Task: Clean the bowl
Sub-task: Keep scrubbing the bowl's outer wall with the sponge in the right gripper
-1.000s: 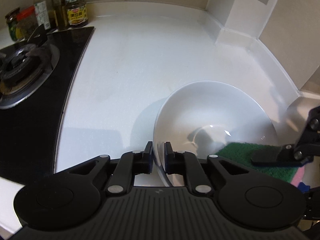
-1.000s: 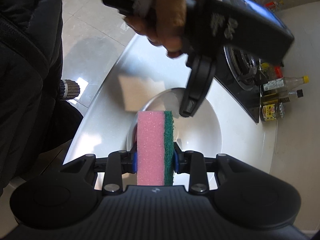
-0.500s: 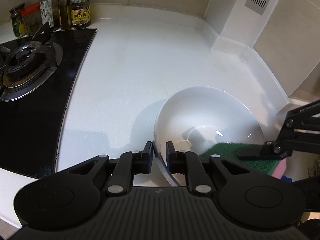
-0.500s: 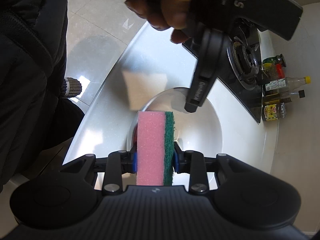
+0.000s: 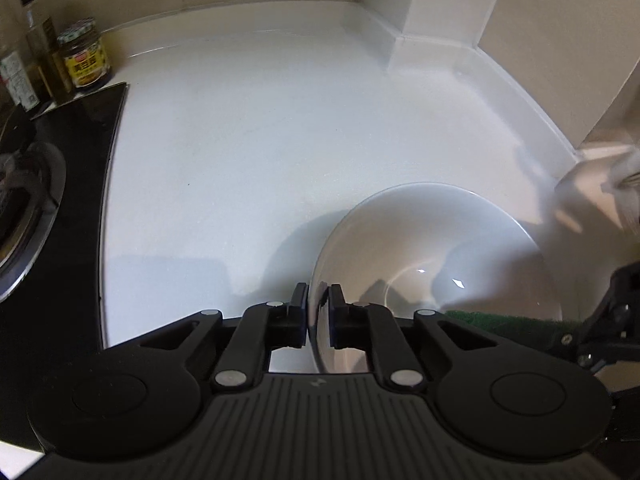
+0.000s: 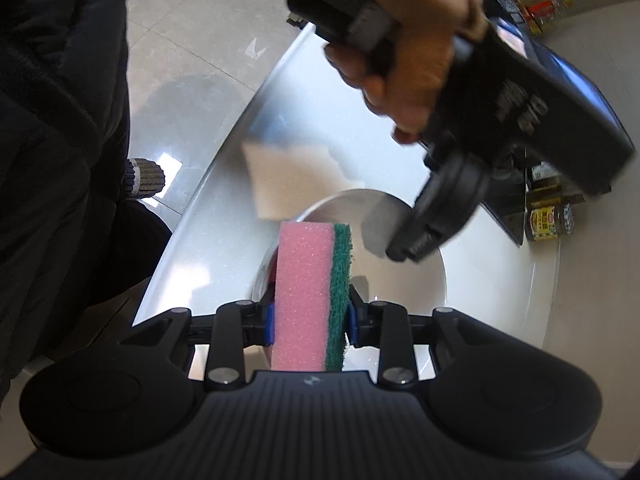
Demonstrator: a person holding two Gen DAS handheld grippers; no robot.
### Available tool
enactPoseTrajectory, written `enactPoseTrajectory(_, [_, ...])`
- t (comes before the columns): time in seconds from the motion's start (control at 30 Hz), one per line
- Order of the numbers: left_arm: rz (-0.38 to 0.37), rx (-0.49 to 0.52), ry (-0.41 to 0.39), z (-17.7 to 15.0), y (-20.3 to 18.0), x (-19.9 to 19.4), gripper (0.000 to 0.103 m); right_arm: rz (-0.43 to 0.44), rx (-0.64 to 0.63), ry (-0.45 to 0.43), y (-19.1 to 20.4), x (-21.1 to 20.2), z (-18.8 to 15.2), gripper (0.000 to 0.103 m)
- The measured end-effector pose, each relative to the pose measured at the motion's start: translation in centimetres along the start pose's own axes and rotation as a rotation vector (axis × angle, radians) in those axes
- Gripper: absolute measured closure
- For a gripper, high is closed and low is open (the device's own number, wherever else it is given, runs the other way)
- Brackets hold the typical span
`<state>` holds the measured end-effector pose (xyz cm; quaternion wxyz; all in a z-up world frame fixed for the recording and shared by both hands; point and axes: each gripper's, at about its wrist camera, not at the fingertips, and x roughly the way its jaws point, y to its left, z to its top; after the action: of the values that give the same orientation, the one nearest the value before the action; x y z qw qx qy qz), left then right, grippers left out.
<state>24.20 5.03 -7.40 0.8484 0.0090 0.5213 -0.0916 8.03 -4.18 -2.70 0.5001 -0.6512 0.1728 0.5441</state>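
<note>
A white bowl (image 5: 432,256) sits on the white counter (image 5: 260,168). My left gripper (image 5: 318,312) is shut on the bowl's near rim, one finger inside and one outside. My right gripper (image 6: 310,318) is shut on a pink sponge with a green scouring side (image 6: 308,280). In the right wrist view the sponge reaches over the bowl (image 6: 424,280) at its rim. In the left wrist view the sponge's green face (image 5: 500,322) shows at the bowl's right edge, and the left gripper (image 6: 408,254) shows from outside, gripping the rim.
A black gas hob (image 5: 44,184) lies left of the bowl. Sauce jars and bottles (image 5: 82,58) stand against the back wall. A wall corner column (image 5: 436,12) rises at the back right. The counter's front edge and the floor (image 6: 192,40) show in the right wrist view.
The left gripper has shifted with the bowl, so the hob sits further left in view. The sponge has drawn back to the bowl's right edge and shows less in the left view.
</note>
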Motion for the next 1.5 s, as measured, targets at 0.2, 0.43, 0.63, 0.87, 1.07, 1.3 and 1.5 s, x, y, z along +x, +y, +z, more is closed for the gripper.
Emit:
enactPoseTrajectory(0.2, [0.013, -0.115, -0.023, -2.9, 0.1, -2.0, 0.091, -0.002, 0.012, -0.008, 0.1, 0.0, -0.3, 0.075])
enactPoseTrajectory(0.43, [0.033, -0.082, -0.024, -2.3, -0.2, -1.7, 0.096, -0.003, 0.005, -0.01, 0.1, 0.1, -0.3, 0.075])
enactPoseTrajectory(0.63, [0.023, 0.007, -0.001, 0.5, -0.4, -0.3, 0.094, -0.007, -0.014, -0.005, -1.2, 0.8, -0.6, 0.075])
enactPoseTrajectory(0.87, [0.059, -0.031, -0.002, -1.5, -0.7, -1.5, 0.094, 0.012, 0.004, -0.012, -1.4, 0.8, -0.4, 0.075])
enactPoseTrajectory(1.07, [0.079, -0.013, -0.024, -2.5, -1.0, -1.8, 0.092, 0.017, 0.0, -0.012, -1.4, 0.9, 0.6, 0.075])
enactPoseTrajectory(1.3, [0.035, 0.049, -0.021, -0.5, -0.6, -0.8, 0.095, 0.014, 0.005, -0.007, -1.3, 1.1, -0.4, 0.075])
enactPoseTrajectory(1.5, [0.037, 0.039, -0.019, -0.3, -0.6, -0.6, 0.094, 0.008, 0.012, 0.0, -0.9, 1.0, -0.7, 0.075])
